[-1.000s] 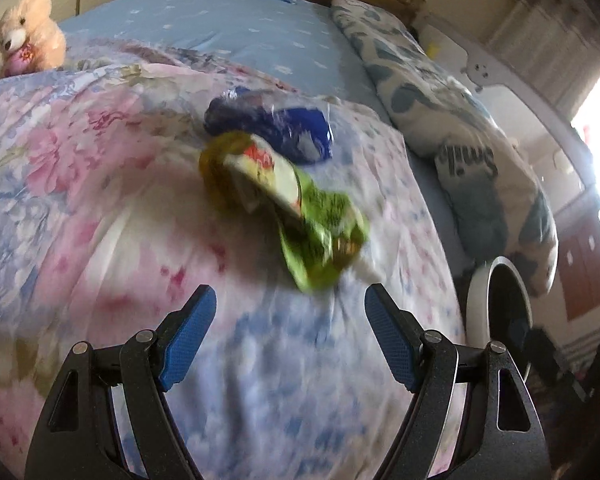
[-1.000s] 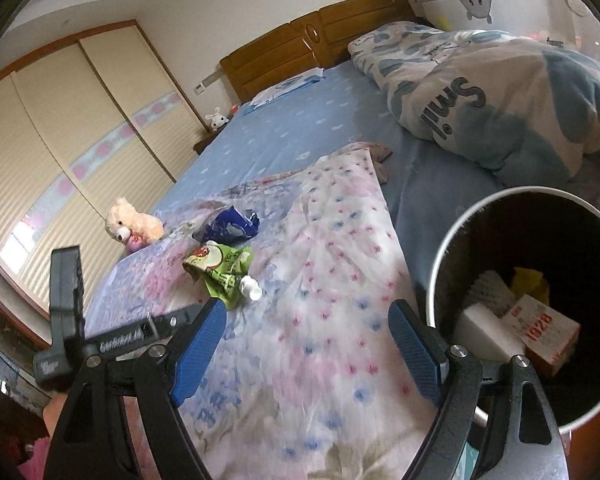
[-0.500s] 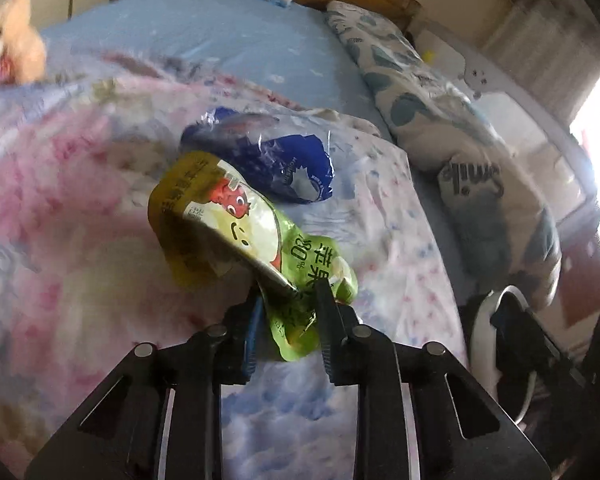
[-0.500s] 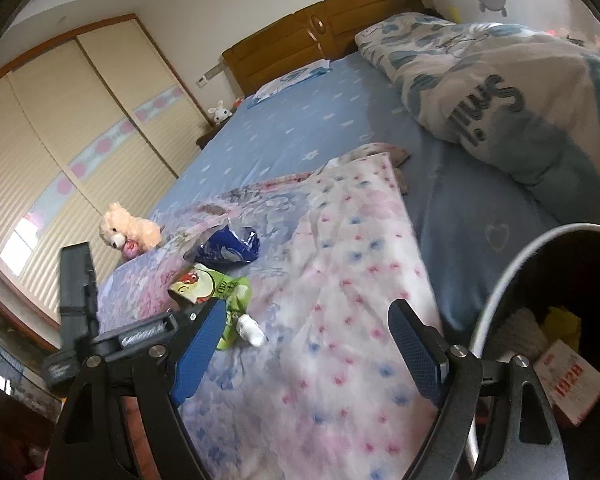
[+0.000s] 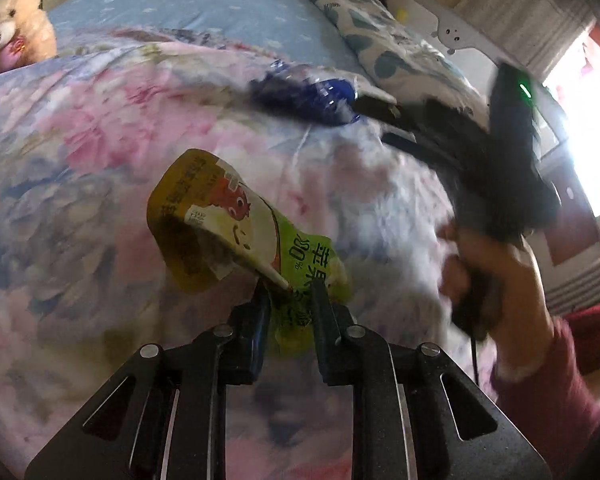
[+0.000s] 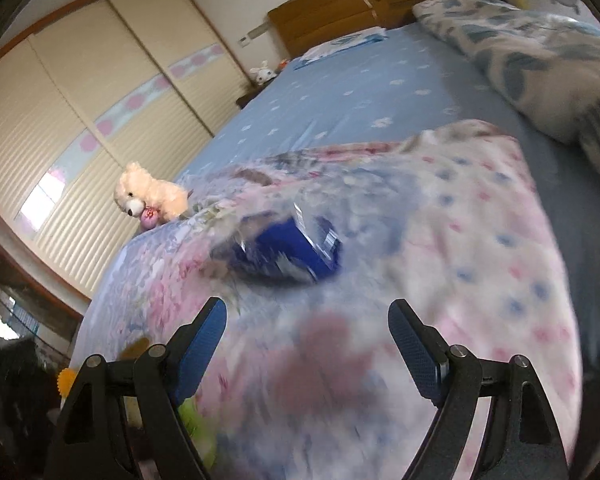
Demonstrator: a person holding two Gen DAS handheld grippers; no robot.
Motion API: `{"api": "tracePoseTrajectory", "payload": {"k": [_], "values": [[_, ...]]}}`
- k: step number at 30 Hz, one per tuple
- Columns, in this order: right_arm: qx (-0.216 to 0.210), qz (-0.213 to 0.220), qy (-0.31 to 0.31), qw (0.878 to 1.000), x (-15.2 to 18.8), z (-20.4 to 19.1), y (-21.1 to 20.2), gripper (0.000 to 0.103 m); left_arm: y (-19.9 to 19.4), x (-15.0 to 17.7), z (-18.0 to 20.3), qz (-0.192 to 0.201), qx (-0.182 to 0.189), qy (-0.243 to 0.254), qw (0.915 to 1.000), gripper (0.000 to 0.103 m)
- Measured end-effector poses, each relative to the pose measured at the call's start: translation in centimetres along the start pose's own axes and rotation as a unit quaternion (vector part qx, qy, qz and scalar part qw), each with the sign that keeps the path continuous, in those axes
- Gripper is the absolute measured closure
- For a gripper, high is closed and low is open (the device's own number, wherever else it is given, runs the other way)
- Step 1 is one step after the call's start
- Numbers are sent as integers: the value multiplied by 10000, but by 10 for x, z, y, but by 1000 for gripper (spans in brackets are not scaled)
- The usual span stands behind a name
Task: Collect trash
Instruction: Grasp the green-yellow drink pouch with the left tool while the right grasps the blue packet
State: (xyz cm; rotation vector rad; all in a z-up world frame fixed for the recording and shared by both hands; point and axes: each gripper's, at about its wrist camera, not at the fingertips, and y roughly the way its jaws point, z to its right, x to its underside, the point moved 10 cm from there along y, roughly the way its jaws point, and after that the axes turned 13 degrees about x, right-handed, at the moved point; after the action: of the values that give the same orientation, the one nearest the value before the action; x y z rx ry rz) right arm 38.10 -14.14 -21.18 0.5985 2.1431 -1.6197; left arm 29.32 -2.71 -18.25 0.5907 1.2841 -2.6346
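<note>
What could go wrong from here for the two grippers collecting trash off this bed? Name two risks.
1. The left gripper pinches only the lower end of the green pouch; the rest hangs free and might slip out.
2. The open right gripper points at the blue wrapper on the soft floral blanket; it could pinch fabric too.

Your crumpled green and yellow-olive drink pouch (image 5: 236,236) carries a red cartoon figure, a white panel and dark lettering. The crinkled foil wrapper (image 6: 288,252) beyond it is deep blue with white patches. Both lie against a soft floral quilt (image 5: 100,128) in pink, pale blue and white. Your bed sheet (image 6: 340,104) is light blue with small white motifs. The plush teddy bear (image 6: 148,196) is cream and holds something pink. Your black tool (image 6: 306,344) has blue pads (image 6: 202,344). Your knitted sleeve (image 5: 540,392) is dark red.
</note>
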Motion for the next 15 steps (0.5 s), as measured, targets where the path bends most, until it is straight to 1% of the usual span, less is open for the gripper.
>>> {"api": "tracePoseTrajectory", "payload": {"k": [3, 6, 7, 8, 9, 11, 13, 14, 15], "values": [[-18, -92, -202, 9998, -12, -14, 21, 19, -7, 7, -6, -15, -25, 12, 10000, 84], [46, -204, -308, 9993, -16, -20, 37, 19, -10, 10, -7, 6, -31, 12, 10000, 83], [57, -235, -346, 9991, -15, -22, 40, 24, -10, 10, -7, 18, -54, 8, 10000, 83], [78, -248, -377, 9990, -13, -21, 41, 32, -11, 10, -8, 37, -87, -6, 10000, 81], [173, -281, -465, 9984, -10, -22, 43, 60, -11, 10, -8, 70, -155, -30, 9999, 78], [189, -289, -507, 9981, -5, -23, 40, 62, -10, 9, -8, 122, -287, -47, 9995, 73], [62, -223, -503, 9985, -1, -25, 31, 65, -11, 8, -8, 206, -458, -41, 9987, 67], [58, -198, -504, 9985, 2, -25, 26, 65, -11, 8, -11, 235, -634, -80, 9977, 56], [59, -178, -493, 9986, 7, -24, 19, 65, -10, 9, -12, 250, -709, -96, 9971, 53]]}}
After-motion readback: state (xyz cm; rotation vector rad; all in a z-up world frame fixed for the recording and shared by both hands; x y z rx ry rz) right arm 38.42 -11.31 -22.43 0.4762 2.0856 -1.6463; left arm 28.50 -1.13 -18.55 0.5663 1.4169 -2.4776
